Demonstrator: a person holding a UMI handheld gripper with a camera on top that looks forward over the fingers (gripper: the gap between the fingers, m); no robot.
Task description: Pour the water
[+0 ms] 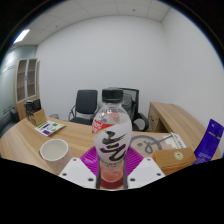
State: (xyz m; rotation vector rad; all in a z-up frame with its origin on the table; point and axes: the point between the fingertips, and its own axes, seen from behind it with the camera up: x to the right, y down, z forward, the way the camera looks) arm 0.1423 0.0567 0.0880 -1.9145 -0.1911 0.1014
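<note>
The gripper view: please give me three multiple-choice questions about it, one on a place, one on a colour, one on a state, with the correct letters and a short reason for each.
1. Where is the bottle?
A. between the gripper's fingers
B. on the black chair
C. inside the bowl

2. What colour is the bottle's cap?
A. white
B. red
C. green

3. What is the state of the bottle?
A. lying on its side
B. upright with cap on
C. upright with cap off

Answers:
1 A, the pink pads flank its base on both sides.
2 A, the cap on top looks white.
3 B, it stands vertical on the table and the cap sits on the neck.
</note>
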